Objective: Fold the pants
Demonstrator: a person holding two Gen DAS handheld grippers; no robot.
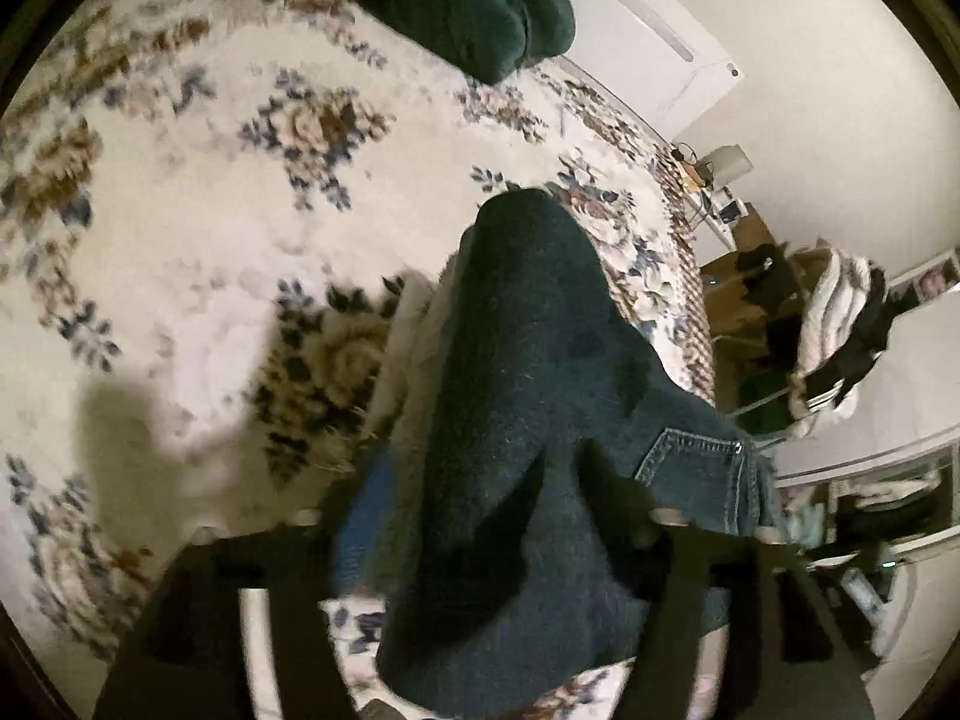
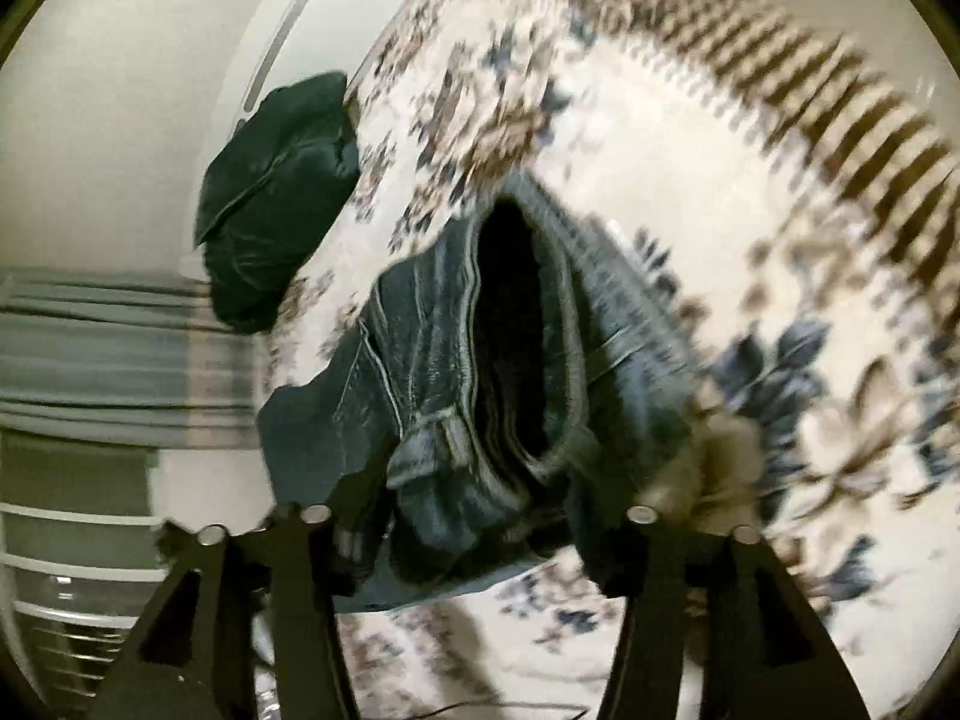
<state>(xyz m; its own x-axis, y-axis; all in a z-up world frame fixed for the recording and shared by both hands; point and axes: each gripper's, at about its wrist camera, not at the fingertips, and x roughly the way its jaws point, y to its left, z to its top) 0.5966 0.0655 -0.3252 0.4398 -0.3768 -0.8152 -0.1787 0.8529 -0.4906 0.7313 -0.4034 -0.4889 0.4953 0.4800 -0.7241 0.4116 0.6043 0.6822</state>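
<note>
Two views here: from the left wrist, the jeans (image 1: 540,420) rise in a long dark fold from between the left gripper (image 1: 480,528) fingers toward the far side, over the floral blanket (image 1: 180,210), with a back pocket showing on the right, and the wide-set jaws are hard to judge, so I can't tell if they actually pinch the cloth. From the right wrist, the right gripper (image 2: 480,519) has its jaws spread wide with the bunched waistband between them, grip unclear, and a dark green bundle (image 2: 276,198) sits far left.
</note>
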